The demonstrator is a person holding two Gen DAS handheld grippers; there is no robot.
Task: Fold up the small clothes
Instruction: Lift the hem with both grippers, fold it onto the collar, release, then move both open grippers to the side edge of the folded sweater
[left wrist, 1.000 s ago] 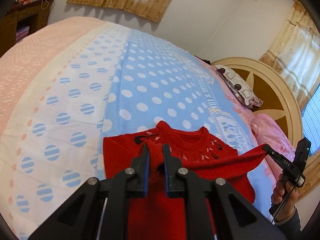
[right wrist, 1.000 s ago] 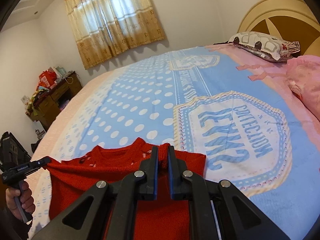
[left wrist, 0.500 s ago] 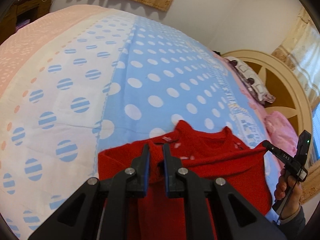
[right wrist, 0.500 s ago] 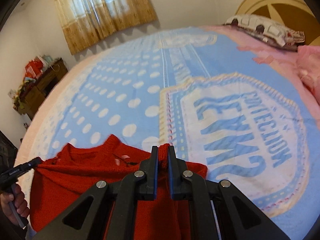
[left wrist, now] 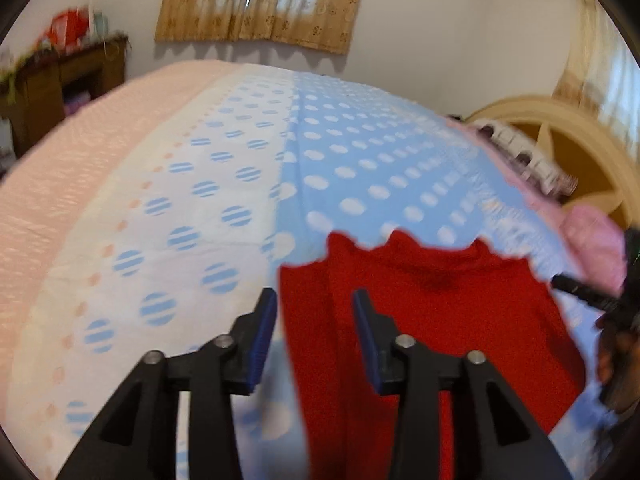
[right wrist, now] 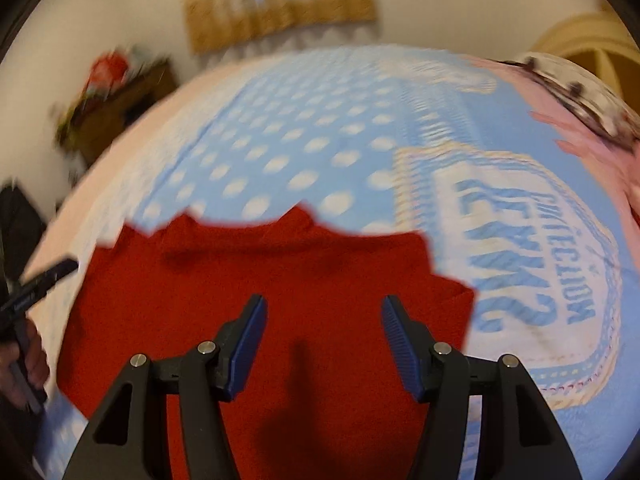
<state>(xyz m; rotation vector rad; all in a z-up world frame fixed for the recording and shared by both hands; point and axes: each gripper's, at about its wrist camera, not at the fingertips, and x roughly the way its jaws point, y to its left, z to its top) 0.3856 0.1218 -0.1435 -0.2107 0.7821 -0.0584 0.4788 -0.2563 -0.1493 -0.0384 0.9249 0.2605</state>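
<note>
A small red knit sweater (left wrist: 432, 320) lies on the bed, neck towards the far side. It also shows in the right wrist view (right wrist: 280, 288), folded over itself. My left gripper (left wrist: 314, 320) is open and empty above the sweater's left edge. My right gripper (right wrist: 322, 332) is open and empty above the sweater's near right part. The right gripper shows at the right edge of the left wrist view (left wrist: 588, 296), and the left gripper at the left edge of the right wrist view (right wrist: 40, 284). Both views are blurred.
The bed cover (left wrist: 192, 208) is pink, white and blue with dots, with a printed emblem (right wrist: 520, 248) on the right. Pillows (right wrist: 576, 92) and a round headboard (left wrist: 560, 136) are at the far right. A wooden cabinet (left wrist: 60, 88) stands at the far left wall.
Both grippers have opened and let go of the sweater's folded edge. The sweater now lies on the bed. Both cameras have tilted up and pulled back.
</note>
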